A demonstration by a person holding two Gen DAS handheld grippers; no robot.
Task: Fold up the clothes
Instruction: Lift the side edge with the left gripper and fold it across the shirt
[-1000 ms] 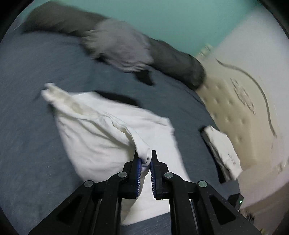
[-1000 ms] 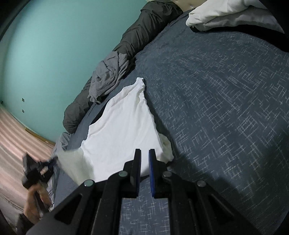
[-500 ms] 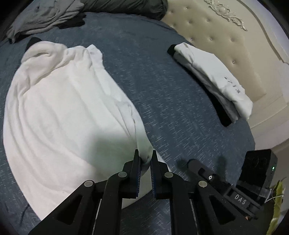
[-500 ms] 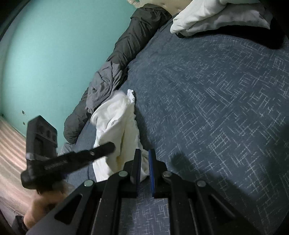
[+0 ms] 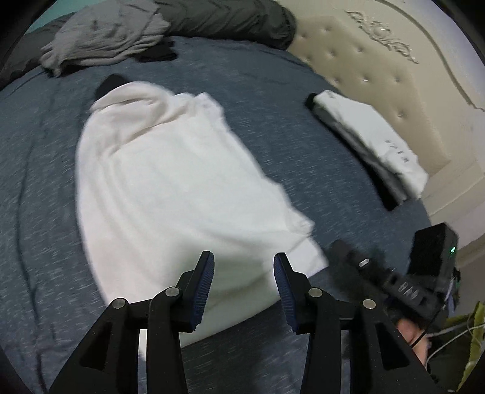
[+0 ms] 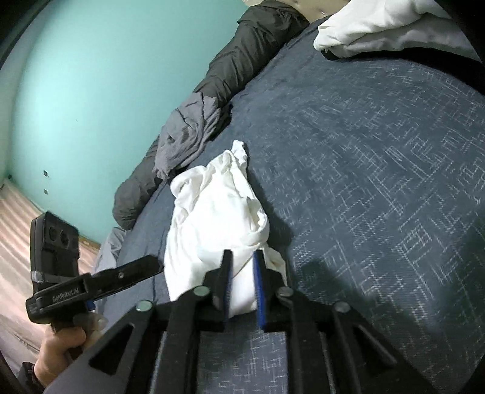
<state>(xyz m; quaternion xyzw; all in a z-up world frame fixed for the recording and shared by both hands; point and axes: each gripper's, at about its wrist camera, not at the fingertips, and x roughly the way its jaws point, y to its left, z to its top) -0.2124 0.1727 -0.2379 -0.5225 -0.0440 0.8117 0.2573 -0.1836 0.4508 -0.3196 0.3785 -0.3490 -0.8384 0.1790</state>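
While soft white cloth (image 5: 169,181) lies rumpled, left fingers (image 5: 206,272) gape; right fingers (image 6: 225,272) part, cloth between.

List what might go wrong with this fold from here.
1. The white shirt lies bunched and rumpled at its far end, so creases may get folded in.
2. The right gripper, its jaws just opening, has cloth between them; pulling away could drag the hem.
3. The left gripper, just opened, hangs over the near edge and could snag it.

A white garment (image 5: 169,194) lies on a dark blue bedspread (image 6: 379,188) flecked with pale crosshatch lines. Beyond the garment are crumpled grey clothing (image 5: 103,39) and a dark olive-grey duvet roll (image 5: 224,21). The wall (image 6: 91,75) is turquoise, the tufted headboard (image 5: 379,69) cream.
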